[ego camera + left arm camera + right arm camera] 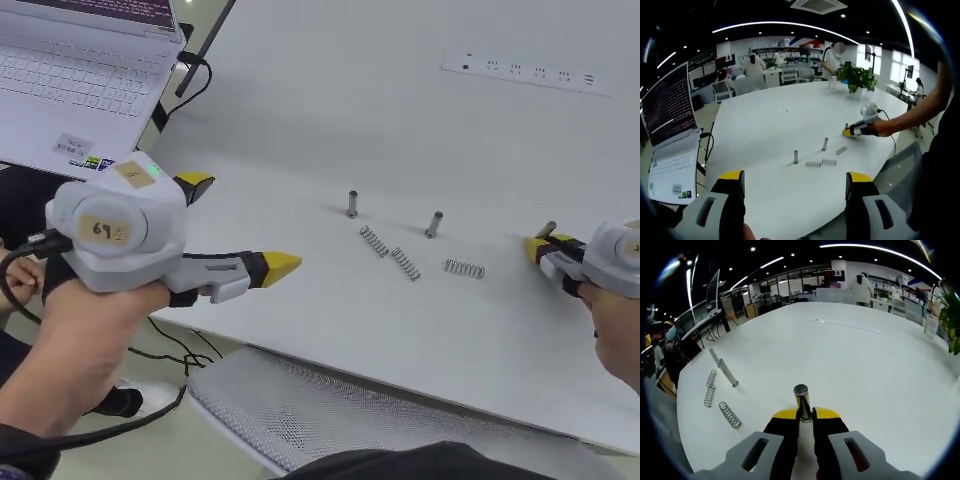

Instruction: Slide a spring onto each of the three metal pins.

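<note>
Three short metal pins stand upright on the white table: the left pin [352, 203], the middle pin [433, 223] and the right pin [546, 230]. In front of them lie three loose springs [373, 240], [405, 263], [464, 268]. My right gripper [540, 245] is shut on the right pin [801, 399], its yellow tips pressing either side of the pin's base. My left gripper [237, 222] hovers over the table's near left edge, open and holding nothing, well left of the pins. From the left gripper view, the pins [796, 156] and springs [813, 164] lie ahead of its spread jaws.
An open laptop [80, 80] sits at the far left with a black cable [190, 75] beside it. A white power strip [525, 72] lies at the table's far right. A mesh chair [330, 410] stands below the near edge. People and a potted plant [856, 76] are beyond the table.
</note>
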